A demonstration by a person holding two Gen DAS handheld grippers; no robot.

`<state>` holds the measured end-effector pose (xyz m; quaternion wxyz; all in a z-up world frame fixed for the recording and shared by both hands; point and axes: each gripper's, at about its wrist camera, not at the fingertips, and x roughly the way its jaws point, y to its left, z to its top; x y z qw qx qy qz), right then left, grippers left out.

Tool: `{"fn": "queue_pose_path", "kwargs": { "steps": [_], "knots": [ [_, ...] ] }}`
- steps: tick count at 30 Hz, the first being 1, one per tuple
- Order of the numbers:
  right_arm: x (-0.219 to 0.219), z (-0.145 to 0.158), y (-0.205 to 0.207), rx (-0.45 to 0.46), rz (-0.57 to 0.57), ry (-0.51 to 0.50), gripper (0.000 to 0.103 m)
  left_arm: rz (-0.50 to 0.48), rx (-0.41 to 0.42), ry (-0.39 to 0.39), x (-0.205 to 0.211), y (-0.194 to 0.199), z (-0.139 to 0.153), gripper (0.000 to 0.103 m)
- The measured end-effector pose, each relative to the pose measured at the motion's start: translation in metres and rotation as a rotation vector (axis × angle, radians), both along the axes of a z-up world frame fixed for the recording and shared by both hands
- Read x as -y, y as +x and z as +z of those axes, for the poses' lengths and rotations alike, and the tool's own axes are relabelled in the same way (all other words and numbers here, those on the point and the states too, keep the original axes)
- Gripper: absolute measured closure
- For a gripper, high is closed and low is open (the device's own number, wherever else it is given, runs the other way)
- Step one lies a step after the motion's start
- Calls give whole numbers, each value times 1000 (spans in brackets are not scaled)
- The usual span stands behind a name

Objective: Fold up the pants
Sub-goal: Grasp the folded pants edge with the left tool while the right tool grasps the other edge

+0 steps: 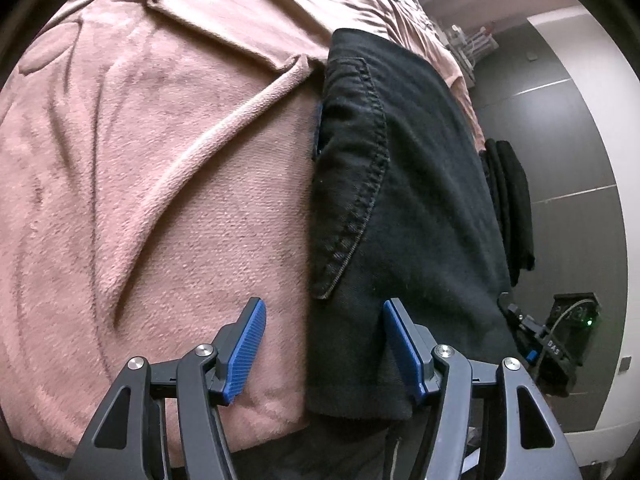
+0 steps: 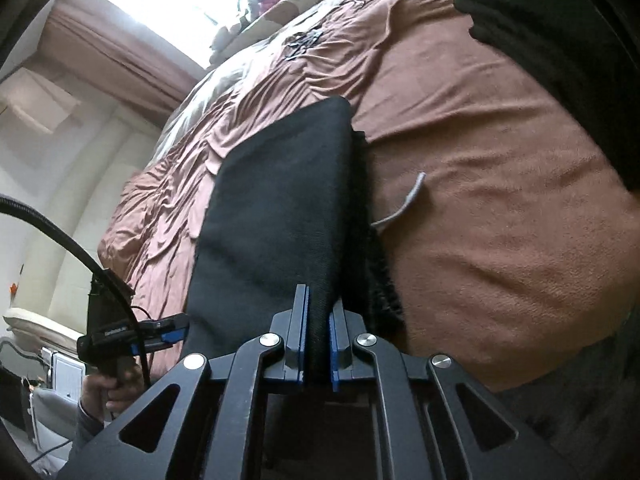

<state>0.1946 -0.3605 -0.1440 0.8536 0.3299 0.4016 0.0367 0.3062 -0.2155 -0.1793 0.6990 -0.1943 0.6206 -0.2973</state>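
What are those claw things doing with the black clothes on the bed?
A person is folding black pants on a bed with a pink blanket, holding a claw in each hand. The right gripper is pinched shut on an edge of the pants. The left gripper is open at the pants' near edge, one finger over the blanket, the other over the dark cloth, gripping nothing.

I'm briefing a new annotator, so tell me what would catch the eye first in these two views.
The black pants stand out, lying folded on the pink blanket near the bed's edge, pocket stitching facing up. The right gripper is clamped on a black fabric edge, while the left gripper hangs open over the pants' near edge. A second dark folded garment lies beyond.
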Motion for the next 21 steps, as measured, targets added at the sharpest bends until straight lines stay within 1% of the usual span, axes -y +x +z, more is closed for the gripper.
{"fn": "queue_pose_path", "kwargs": {
  "steps": [5,8,9,10,11,12,14,17,20,21],
  "knots": [
    [6,-12,-3,-54,-1,3,97,0,13,-2,5,5,1,40],
    [9,-6,-8,-61,0,-7,83,8,20,-9,3,9,1,40],
    [10,0,-10,-54,0,-23,76,12,22,-12,2,11,1,40],
    [11,4,-12,-40,0,-31,72,17,20,-23,1,13,0,40],
    [13,7,-12,-29,4,-32,62,22,15,-34,1,15,-2,40],
    [14,10,-11,-18,10,-32,57,27,9,-47,0,16,-3,40],
    [16,10,-7,-9,22,-28,57,37,-1,-71,0,18,-6,40],
    [22,-4,0,-17,42,12,57,44,-15,-113,1,19,-10,41],
    [26,-20,12,-37,71,44,57,42,-26,-138,6,21,-12,48],
    [27,-25,16,-47,76,49,57,40,-30,-152,8,22,-12,53]
  ]
}}
